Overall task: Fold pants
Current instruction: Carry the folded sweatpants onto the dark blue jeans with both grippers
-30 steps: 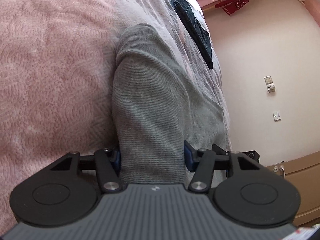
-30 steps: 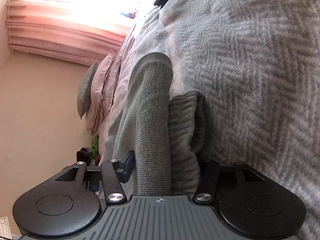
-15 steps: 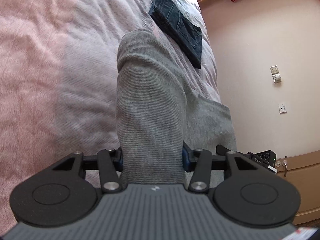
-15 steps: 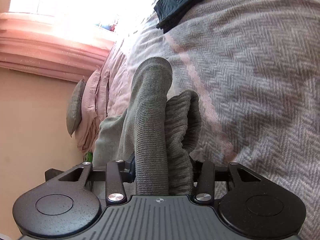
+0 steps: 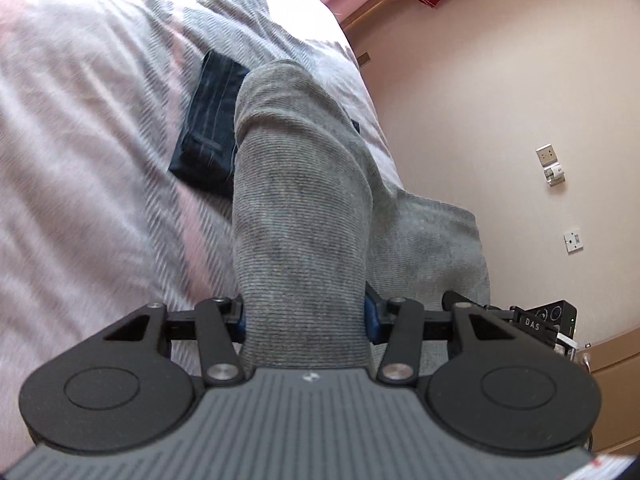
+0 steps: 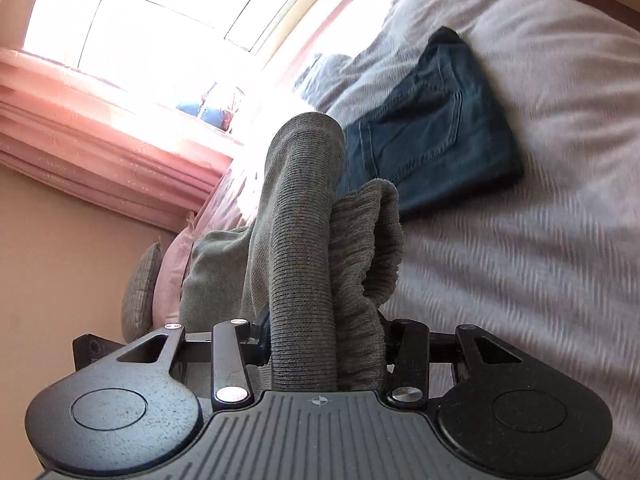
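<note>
Grey knit pants (image 5: 300,208) fill the middle of the left wrist view, bunched thick between the jaws of my left gripper (image 5: 305,314), which is shut on them. In the right wrist view the same grey pants (image 6: 304,264) stand up in a fold with the ribbed waistband (image 6: 366,256) beside it, and my right gripper (image 6: 326,346) is shut on that bundle. The rest of the cloth hangs down toward the other gripper. Both grippers hold the pants lifted above the bed.
Folded dark blue jeans (image 5: 208,132) (image 6: 432,132) lie on the grey-and-pink herringbone bedspread (image 5: 88,152) (image 6: 520,264) just beyond the grey pants. A window with pink curtains (image 6: 100,152), pillows (image 6: 140,292), a wall with sockets (image 5: 552,164) and a wooden drawer unit (image 5: 616,396) surround the bed.
Both grippers have risen and tilted up with the grey pants still clamped. The folded jeans now sit closer and directly behind the pants; the window has come into the right view.
</note>
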A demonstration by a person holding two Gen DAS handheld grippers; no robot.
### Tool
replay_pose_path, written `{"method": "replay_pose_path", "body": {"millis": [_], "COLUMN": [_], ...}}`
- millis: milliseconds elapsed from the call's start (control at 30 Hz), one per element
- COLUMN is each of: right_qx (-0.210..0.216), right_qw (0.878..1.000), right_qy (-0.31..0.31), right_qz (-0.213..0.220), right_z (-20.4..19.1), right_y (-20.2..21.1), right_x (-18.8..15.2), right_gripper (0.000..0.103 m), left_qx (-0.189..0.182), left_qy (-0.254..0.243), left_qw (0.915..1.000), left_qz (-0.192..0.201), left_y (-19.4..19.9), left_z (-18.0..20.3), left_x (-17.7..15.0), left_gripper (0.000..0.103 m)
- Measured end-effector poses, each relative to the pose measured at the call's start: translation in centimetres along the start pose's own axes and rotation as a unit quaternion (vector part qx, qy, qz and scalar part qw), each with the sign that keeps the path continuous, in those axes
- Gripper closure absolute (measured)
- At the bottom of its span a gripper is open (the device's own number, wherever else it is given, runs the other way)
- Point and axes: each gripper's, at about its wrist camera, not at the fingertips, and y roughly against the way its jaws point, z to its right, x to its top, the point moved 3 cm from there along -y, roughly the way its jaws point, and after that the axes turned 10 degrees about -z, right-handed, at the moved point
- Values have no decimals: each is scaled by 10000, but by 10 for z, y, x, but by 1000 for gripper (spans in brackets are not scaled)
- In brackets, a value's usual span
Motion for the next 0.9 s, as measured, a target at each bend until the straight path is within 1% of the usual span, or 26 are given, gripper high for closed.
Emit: {"method": "replay_pose_path", "body": {"millis": [133, 233, 300, 400, 467, 567, 667, 733, 800, 833, 867, 900], "right_qx": [-156, -211, -208, -224, -249, -244, -305, -603, -945, -1035, -1106, -1262], "right_qw": [9996, 9992, 9990, 9990, 9989, 9990, 9990, 9978, 9953, 9942, 9931, 9908], "right_qy": [167, 248, 246, 192, 180, 137, 145, 121, 53, 114, 214, 331], "right_qz": [137, 246, 306, 340, 352, 337, 298, 236, 218, 271, 315, 360], "right_z": [22, 39, 51, 67, 77, 92, 105, 115, 125, 126, 125, 121], "right_y": [-15, -34, -45, -63, -73, -86, -102, -111, -116, -114, -110, -102], "right_x": [80, 132, 158, 185, 198, 213, 224, 228, 226, 224, 223, 221], "right_gripper": [62, 62, 62, 62, 62, 62, 61, 57, 48, 47, 46, 44], "left_qx": [49, 94, 124, 167, 214, 255, 262, 352, 231, 224, 282, 384], "left_qy": [-147, -252, -287, -296, -331, -320, -210, -175, -43, -56, -133, -247], "left_qw": [9998, 9995, 9994, 9993, 9992, 9991, 9993, 9992, 9997, 9997, 9995, 9989], "left_qz": [95, 166, 175, 137, 88, 126, 139, 82, 21, 21, 54, 101], "left_y": [-50, -79, -97, -115, -127, -137, -150, -159, -161, -158, -152, -144], "left_z": [6, 5, -1, -8, -13, -22, -39, -53, -64, -65, -65, -64], "left_x": [72, 115, 140, 165, 175, 186, 193, 195, 193, 192, 191, 191], "left_gripper": [59, 59, 59, 59, 59, 59, 59, 56, 54, 54, 52, 50]}}
